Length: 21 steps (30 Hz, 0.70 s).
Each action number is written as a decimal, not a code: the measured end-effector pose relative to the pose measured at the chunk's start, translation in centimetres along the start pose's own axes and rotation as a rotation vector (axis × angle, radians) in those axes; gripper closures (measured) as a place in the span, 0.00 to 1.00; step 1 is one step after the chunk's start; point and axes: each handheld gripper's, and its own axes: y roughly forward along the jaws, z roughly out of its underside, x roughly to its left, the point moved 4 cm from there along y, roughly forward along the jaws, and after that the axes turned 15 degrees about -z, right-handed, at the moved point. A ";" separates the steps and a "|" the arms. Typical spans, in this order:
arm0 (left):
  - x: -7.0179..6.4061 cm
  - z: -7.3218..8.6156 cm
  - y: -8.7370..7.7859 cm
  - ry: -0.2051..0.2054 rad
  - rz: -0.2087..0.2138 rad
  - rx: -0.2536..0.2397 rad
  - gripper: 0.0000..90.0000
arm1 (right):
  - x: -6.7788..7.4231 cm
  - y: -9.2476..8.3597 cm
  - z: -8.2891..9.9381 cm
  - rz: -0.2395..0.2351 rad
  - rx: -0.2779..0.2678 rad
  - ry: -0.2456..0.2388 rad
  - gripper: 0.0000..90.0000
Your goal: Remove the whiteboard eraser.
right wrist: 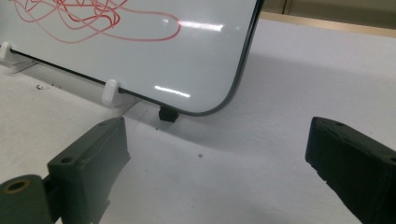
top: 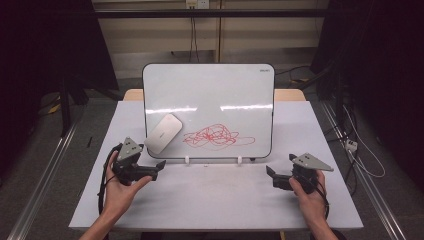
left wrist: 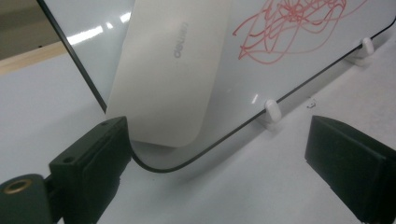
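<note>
1. My left gripper (top: 159,166) hovers low over the white desk (top: 215,200), just off the lower left corner of the glossy white rectangular whiteboard with a thin black rim (top: 210,90). Its fingers (left wrist: 93,154) are spread wide with nothing between them. I judge this is the approach to the eraser, before any grasp.
2. The flat off-white eraser with rounded corners (left wrist: 173,70) rests on the board's sloping face near that lower left corner, tilted, with faint grey lettering on its back. Next I must bring my left fingers either side of its narrow width and close without nudging the propped board.
3. The red scribble of looping marker lines (top: 215,136) sits just right of the eraser, untouched.
4. My right gripper (top: 272,175) waits near the board's lower right corner, fingers (right wrist: 88,154) apart and empty.
</note>
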 end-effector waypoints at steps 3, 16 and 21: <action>-0.1 -0.8 0.3 0.021 -0.004 0.004 0.08 | 0.0 0.1 0.0 -0.003 0.003 0.000 0.07; -0.1 -2.9 2.0 0.095 -0.048 -0.013 0.11 | 0.1 0.2 0.0 -0.015 0.010 -0.003 0.07; 0.0 -3.7 2.4 0.132 -0.085 -0.027 0.12 | 0.1 0.3 0.0 -0.016 0.013 -0.002 0.07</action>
